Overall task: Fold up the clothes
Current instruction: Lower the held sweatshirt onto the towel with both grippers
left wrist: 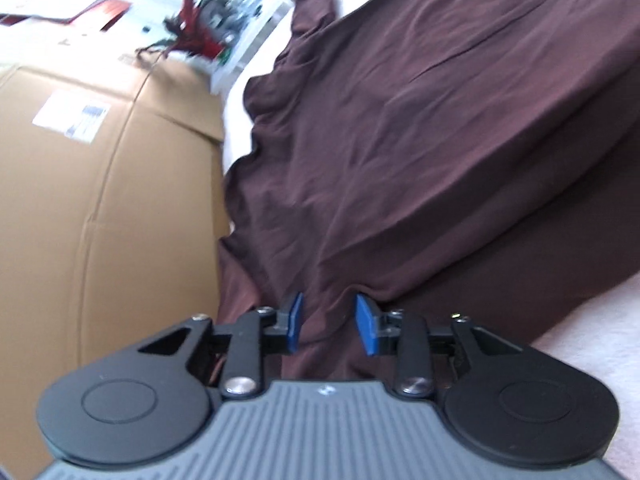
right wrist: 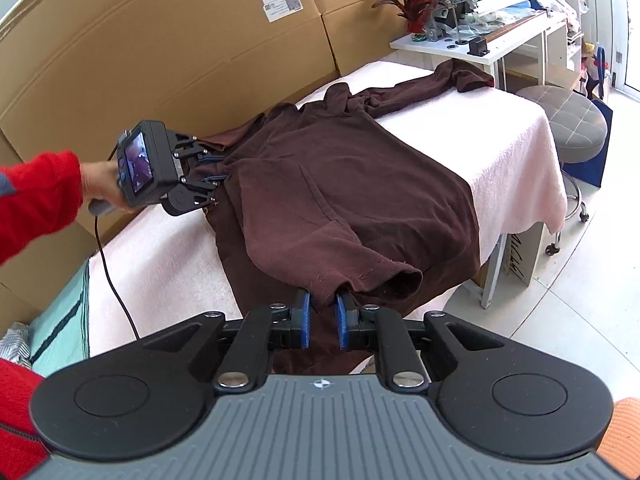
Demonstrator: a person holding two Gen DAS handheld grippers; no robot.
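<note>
A dark brown garment [right wrist: 340,184] lies spread along a table covered with a pale pink towel [right wrist: 516,152], one sleeve trailing toward the far end. My right gripper [right wrist: 323,308] is shut on a folded-over hem at the near edge, with cloth pinched between its blue pads. My left gripper [right wrist: 212,186], held by a hand in a red sleeve [right wrist: 36,200], sits at the garment's left edge. In the left wrist view the left gripper [left wrist: 328,314] stands open, its blue pads apart just over the brown garment [left wrist: 400,140], not pressing it.
Large cardboard sheets [right wrist: 160,48] stand along the table's left side, close to the left gripper. A white desk with clutter [right wrist: 480,48] is beyond the far end, and a grey stool [right wrist: 576,120] stands on the tiled floor to the right.
</note>
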